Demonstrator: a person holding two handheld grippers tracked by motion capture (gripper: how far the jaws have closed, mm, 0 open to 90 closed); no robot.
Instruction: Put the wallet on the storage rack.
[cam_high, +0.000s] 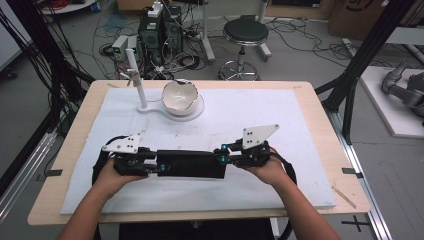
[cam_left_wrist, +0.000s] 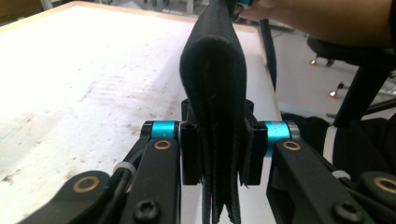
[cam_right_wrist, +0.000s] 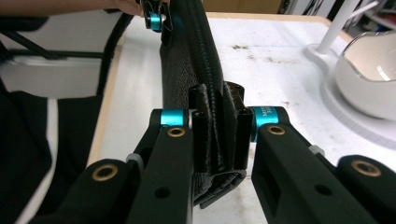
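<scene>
A long black zippered pouch (cam_high: 192, 164) hangs level just above the white mat (cam_high: 240, 115), held at both ends. My left gripper (cam_high: 152, 165) is shut on its left end; in the left gripper view the pads press the folded fabric (cam_left_wrist: 215, 93) from both sides, at my left gripper (cam_left_wrist: 218, 156). My right gripper (cam_high: 226, 156) is shut on the right end. In the right gripper view the pouch (cam_right_wrist: 189, 60) runs away from my right gripper (cam_right_wrist: 219, 140), zipper edge up, toward the other gripper (cam_right_wrist: 156, 18).
A white bowl (cam_high: 180, 96) sits on a white stand base with an upright post (cam_high: 136, 75) at the back of the mat. The wooden table (cam_high: 320, 105) edges lie around the mat. A stool (cam_high: 245, 32) and cables stand beyond the table.
</scene>
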